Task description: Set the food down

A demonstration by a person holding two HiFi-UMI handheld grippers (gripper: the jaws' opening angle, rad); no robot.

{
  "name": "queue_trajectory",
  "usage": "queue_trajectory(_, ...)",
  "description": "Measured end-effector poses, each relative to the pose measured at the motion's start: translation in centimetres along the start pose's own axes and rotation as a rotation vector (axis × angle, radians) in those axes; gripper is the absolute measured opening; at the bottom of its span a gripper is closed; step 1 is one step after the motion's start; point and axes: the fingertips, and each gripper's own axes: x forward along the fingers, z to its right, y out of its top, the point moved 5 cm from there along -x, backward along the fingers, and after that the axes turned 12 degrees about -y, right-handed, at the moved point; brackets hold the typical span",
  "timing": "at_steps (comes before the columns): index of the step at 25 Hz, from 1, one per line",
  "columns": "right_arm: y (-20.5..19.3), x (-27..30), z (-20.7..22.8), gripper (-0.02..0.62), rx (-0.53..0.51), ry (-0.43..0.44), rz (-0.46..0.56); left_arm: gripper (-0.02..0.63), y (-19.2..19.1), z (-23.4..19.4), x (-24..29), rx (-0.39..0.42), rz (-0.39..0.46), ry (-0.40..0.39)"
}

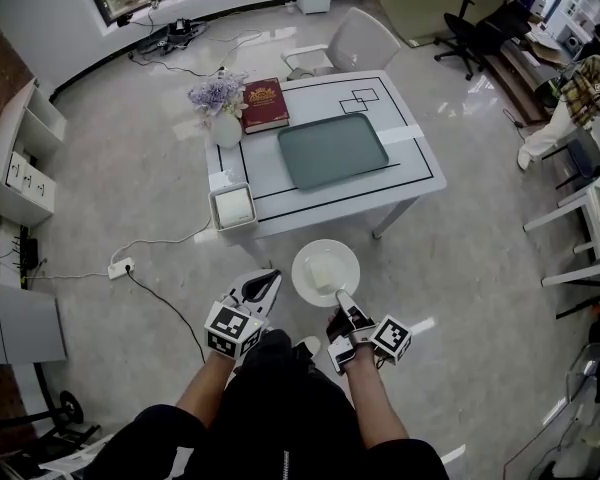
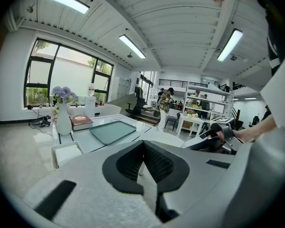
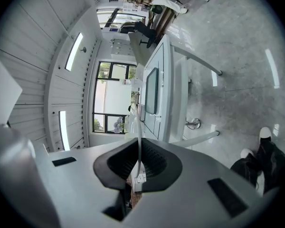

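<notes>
green tray (image 1: 332, 149) lies bare at the table's (image 1: 415, 163) middle; vase (image 1: 225, 128), book (image 1: 265, 105), box (image 1: 233, 208) crowd its left.

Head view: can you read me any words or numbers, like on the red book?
Red book: gold marks on the cover, too small to read.
Left claw's cube and right claw's cube: black-and-white square patterns, no words.
White plate: no print.
Nothing else can be read.

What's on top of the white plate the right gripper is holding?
One pale block of food sits on the plate, near the right gripper, which is shut on the rim. What kind of food it is cannot be told, and the plate surface under it is covered.
</notes>
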Motion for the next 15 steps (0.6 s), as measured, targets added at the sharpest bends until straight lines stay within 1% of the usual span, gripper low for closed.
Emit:
queue_trajectory(2,0.2,0.6,-0.5,0.017,0.012,0.018,-0.006,0.006,0.2,-0.5,0.5,-0.001,-0.005,0.001)
queue_trajectory(8,2.4,2.2,-0.9,0.017,-0.001,0.0,0.014,0.006,1.7,-2.6,2.8,0.006,0.006,-0.015)
queue_trajectory(11,3.9,3.6,-1.8,0.017,-0.001,0.001,0.033,0.006,2.4,-4.4,4.6,0.012,0.005,-0.034)
queue_trajectory(15,6.3,6.0,-3.0,0.017,-0.021,-0.031,0.055,0.006,4.0,-7.5,7.3,0.021,0.009,-0.059)
